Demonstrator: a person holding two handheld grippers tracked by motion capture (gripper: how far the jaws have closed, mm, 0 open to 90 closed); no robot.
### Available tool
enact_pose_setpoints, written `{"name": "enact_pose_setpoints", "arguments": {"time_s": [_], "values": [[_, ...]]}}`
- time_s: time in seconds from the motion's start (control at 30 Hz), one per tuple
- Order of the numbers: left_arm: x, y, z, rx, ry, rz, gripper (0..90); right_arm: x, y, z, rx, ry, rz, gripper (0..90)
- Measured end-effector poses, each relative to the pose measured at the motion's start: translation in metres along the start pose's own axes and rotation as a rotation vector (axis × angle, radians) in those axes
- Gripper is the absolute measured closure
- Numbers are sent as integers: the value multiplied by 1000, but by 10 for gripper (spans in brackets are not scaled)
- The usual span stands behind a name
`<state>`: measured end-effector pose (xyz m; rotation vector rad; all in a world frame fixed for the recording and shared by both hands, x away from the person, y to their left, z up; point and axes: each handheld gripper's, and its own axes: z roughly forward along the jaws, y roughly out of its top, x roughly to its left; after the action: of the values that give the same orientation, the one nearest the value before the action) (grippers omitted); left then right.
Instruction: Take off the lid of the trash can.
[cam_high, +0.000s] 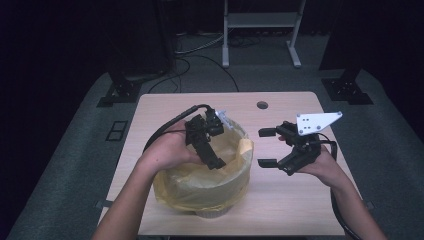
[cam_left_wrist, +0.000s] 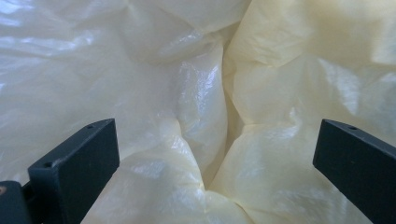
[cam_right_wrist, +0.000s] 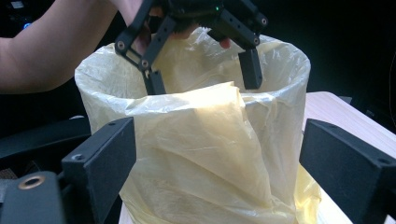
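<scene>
A round bin (cam_high: 210, 214) lined with a thin yellow plastic bag (cam_high: 235, 150) stands on the left half of the wooden table (cam_high: 285, 200). The bag's edge is folded over the rim and hangs down the outside (cam_right_wrist: 205, 140). My left gripper (cam_high: 217, 145) reaches down into the bin's mouth, open, its jaws apart over the crumpled bag lining (cam_left_wrist: 196, 93) and holding nothing. In the right gripper view it hangs above the rim (cam_right_wrist: 203, 79). My right gripper (cam_high: 263, 148) is just right of the bin, open, facing the bag's side without touching it.
A small round hole (cam_high: 262, 105) sits near the table's far edge. Beyond the table a white metal frame (cam_high: 260, 20) stands on the grey floor, with black stand feet (cam_high: 120, 92) and cables (cam_high: 200, 50) nearby. Bare tabletop lies right of the bin.
</scene>
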<state>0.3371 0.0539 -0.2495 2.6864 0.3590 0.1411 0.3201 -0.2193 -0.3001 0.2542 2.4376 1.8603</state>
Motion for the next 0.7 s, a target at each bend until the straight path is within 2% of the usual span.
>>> {"name": "enact_pose_setpoints", "arguments": {"time_s": [0.23, 0.4, 0.7], "values": [[2, -13, -17, -19, 11, 1, 0, -1, -1, 0, 0, 1, 2, 96], [3, -34, -29, -19, 4, -7, 0, -1, -1, 1, -2, 2, 4, 96], [6, -62, -37, -25, -2, -30, 0, -1, -2, 6, 6, 12, 4, 96]]}}
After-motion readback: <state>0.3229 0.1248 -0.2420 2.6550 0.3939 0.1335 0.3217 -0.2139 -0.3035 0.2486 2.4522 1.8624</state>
